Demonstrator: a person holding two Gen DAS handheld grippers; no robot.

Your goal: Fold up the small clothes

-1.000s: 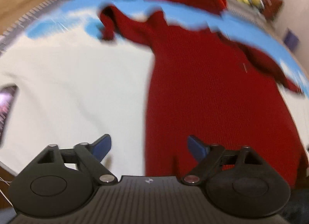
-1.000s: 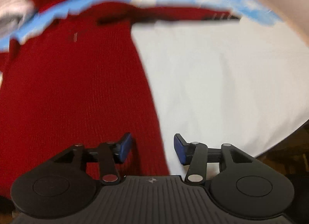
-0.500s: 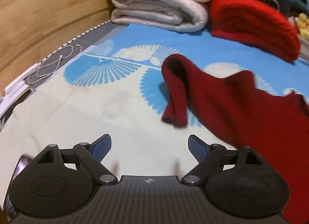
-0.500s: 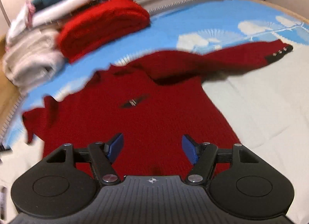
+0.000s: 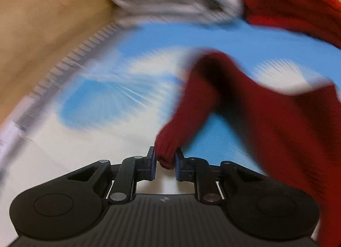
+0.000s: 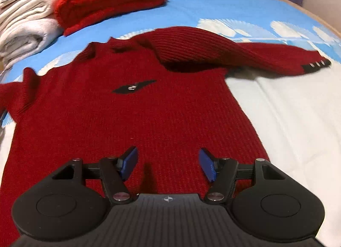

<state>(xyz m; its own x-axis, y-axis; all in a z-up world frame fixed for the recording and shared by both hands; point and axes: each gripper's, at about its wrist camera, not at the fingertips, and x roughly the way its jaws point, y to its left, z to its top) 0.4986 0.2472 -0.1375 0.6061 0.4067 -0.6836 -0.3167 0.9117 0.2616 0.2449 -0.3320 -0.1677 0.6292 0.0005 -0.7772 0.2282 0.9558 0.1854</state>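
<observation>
Since the earlier frame, left claw [image 5: 165,159] now pinches the dark red knit sweater's [image 6: 136,119] sleeve cuff [image 5: 167,153]; right claw [image 6: 168,163] hovers spread above the torso, sleeve extending toward upper right.

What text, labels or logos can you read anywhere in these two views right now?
No readable words or numbers in either view.
Right tongs: a small cross-shaped mark on the body, no letters.
Left tongs: a similar small mark, too blurred to read.
Sweater: a black chest patch with a metal piece, no lettering legible.
Sleeve cuff: metal studs only, no text.
</observation>
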